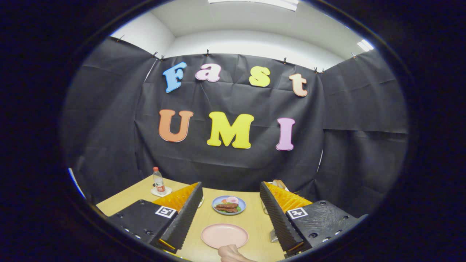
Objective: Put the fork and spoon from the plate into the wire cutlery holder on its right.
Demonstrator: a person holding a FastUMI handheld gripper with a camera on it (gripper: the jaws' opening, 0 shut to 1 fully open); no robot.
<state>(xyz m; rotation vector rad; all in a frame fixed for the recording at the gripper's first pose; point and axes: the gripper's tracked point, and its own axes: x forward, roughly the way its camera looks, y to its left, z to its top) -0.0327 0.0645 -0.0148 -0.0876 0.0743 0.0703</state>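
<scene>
Claw [231, 214] spread wide, gripping nothing, above what looks like a bare pink plate [224, 235].

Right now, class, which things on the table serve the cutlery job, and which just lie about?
Job: pink plate; likely wire holder, mostly hidden beside the right finger; gripper, fingers open, empty.
Lying about: blue plate of food; bottle.

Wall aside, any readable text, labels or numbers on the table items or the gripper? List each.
Nothing can be quoted.
Bottle label: red and white, too small to read.
Left finger's square marker, right finger's square marker: black-and-white code patterns, no words.
Pink plate, blue plate with food: no text.
Gripper: open, holding nothing, pink plate between its fingers.
</scene>
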